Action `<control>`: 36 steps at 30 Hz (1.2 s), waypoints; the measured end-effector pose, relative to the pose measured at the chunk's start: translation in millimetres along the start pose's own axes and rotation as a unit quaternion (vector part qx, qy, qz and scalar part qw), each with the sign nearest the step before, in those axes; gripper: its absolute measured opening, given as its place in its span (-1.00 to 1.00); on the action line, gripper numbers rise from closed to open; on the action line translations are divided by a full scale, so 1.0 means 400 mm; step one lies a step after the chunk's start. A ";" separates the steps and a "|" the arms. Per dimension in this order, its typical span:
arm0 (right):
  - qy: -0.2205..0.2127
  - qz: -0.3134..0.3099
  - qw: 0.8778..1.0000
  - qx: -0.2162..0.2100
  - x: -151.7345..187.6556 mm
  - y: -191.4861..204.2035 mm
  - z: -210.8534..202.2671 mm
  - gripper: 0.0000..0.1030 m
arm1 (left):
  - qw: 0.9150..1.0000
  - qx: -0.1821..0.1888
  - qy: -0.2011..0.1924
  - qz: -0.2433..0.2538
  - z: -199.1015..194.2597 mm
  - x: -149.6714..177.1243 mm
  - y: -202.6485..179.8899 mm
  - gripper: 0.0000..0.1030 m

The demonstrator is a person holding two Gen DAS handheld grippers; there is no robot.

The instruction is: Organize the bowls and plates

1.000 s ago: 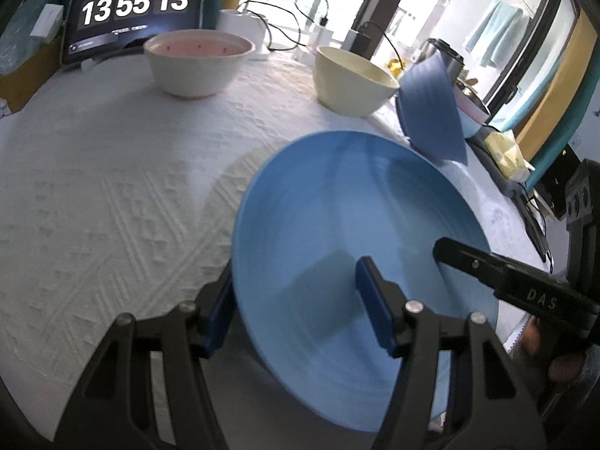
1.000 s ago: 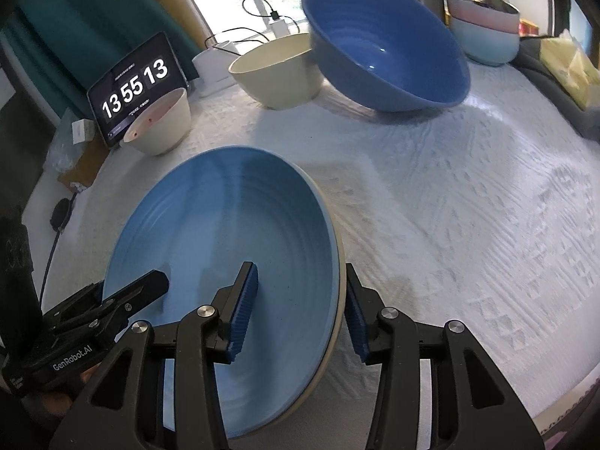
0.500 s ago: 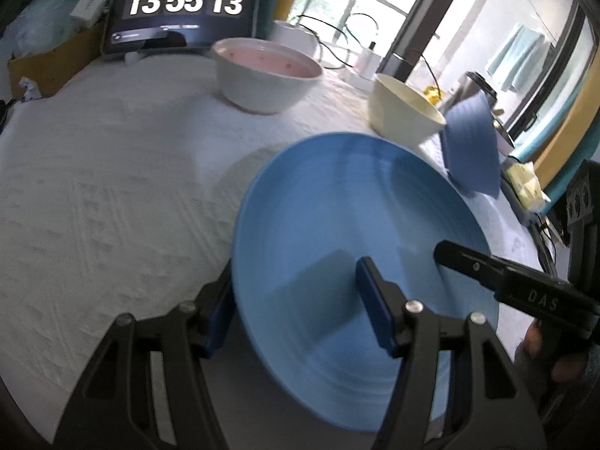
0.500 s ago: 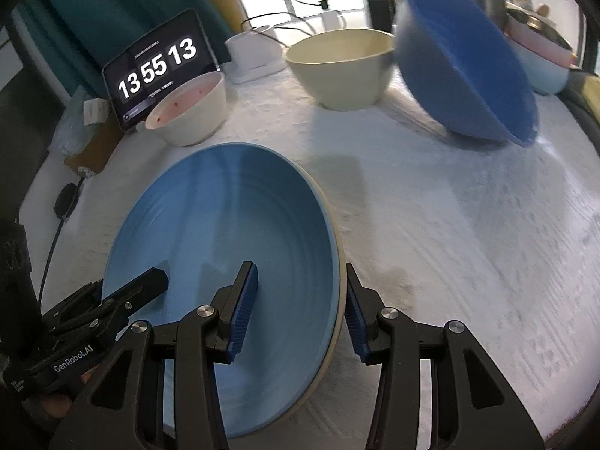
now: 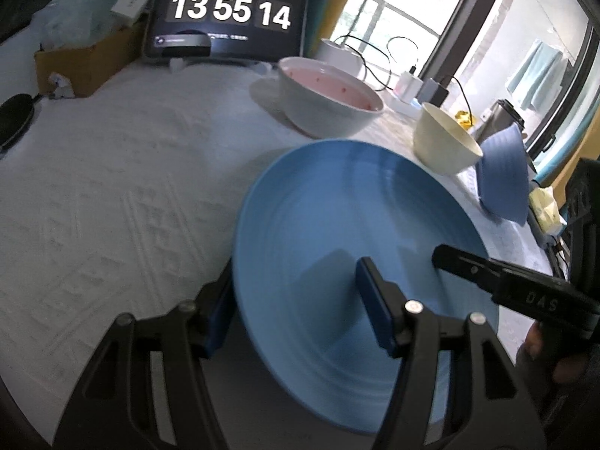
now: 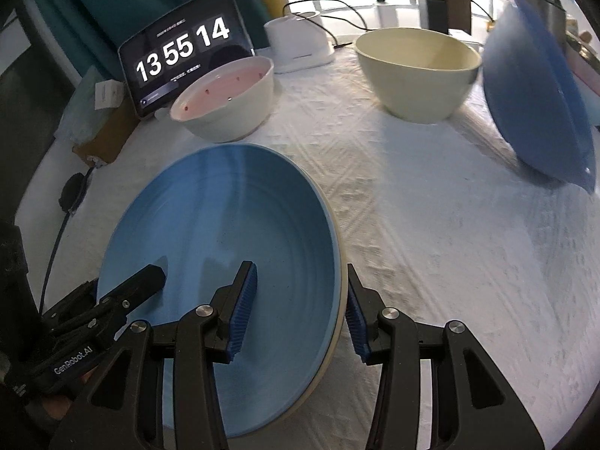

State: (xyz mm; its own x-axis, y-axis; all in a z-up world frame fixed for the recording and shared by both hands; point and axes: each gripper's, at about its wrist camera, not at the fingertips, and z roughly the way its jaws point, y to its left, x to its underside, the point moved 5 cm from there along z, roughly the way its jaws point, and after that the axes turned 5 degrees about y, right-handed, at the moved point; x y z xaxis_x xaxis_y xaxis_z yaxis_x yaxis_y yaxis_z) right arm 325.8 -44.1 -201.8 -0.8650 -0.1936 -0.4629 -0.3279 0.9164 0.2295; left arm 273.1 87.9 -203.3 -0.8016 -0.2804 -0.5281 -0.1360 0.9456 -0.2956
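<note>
Clock (image 5: 230, 9) now at 13 55 14

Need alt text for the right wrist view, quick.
Right gripper straddles the near rim of a blue plate, the left gripper at its other edge. Beyond on white cloth: pink-lined bowl, cream bowl, tilted dark blue bowl.

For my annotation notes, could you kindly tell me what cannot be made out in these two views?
- Left wrist view: the left tool's left pad sits behind the blue plate's rim.
- Right wrist view: the dark blue bowl is motion-blurred; its support is unclear.
- Both views: the plate's underside is hidden.
</note>
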 end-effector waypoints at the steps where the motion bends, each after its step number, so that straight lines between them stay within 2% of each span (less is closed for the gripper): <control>1: 0.001 -0.001 1.000 -0.001 -0.003 0.005 0.004 -0.07 | 1.000 -0.002 -0.001 0.000 -0.002 0.000 0.005 0.21; 11: 0.006 -0.004 1.000 -0.002 -0.017 0.018 0.016 -0.06 | 1.000 -0.015 0.000 -0.004 -0.005 -0.004 0.017 0.21; 23: 0.004 -0.011 1.000 0.008 0.002 0.020 0.004 -0.06 | 0.999 -0.049 -0.005 0.004 -0.023 0.006 0.005 0.23; 36: -0.014 -0.005 1.000 0.010 0.036 -0.006 -0.061 -0.06 | 0.997 -0.071 -0.033 -0.001 -0.078 0.024 -0.008 0.23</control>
State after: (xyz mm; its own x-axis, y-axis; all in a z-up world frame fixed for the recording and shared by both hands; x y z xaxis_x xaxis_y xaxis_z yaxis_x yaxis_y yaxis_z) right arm 304.9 -57.7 -188.2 -0.8512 -0.1926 -0.4881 -0.3276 0.9217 0.2076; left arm 247.7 87.2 -182.5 -0.7623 -0.2872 -0.5800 -0.2213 0.9578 -0.1834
